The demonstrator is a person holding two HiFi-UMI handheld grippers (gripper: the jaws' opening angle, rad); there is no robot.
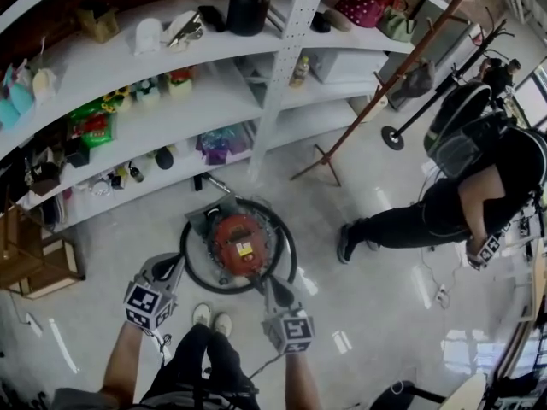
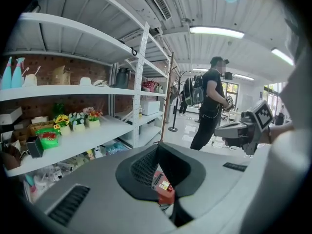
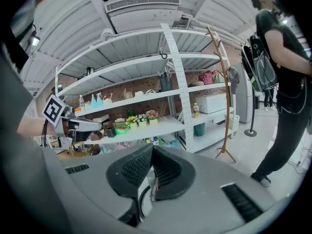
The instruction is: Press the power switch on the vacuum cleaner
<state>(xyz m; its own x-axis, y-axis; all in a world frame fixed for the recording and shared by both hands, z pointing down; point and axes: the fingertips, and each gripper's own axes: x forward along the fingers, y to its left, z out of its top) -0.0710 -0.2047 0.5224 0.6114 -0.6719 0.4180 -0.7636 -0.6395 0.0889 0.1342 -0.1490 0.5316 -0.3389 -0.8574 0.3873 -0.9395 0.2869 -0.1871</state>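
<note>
The vacuum cleaner (image 1: 239, 242) is a red round canister on the floor, with a black hose (image 1: 190, 263) looped around it. In the head view my left gripper (image 1: 173, 269) is just left of it, over the hose. My right gripper (image 1: 273, 287) hovers at its near right edge. Both have their pads together with nothing between them. In the left gripper view the left gripper (image 2: 158, 147) is shut and the red vacuum cleaner (image 2: 165, 189) shows below the pads. In the right gripper view the right gripper (image 3: 152, 147) is shut, above a piece of the hose (image 3: 140, 201).
White shelves (image 1: 214, 101) full of small goods curve behind the vacuum. A wooden coat stand (image 1: 385, 92) leans at the right. A person in black with a backpack (image 1: 461, 195) bends over at right. A wooden crate (image 1: 34, 263) sits at left. My shoes (image 1: 212, 317) are just behind the grippers.
</note>
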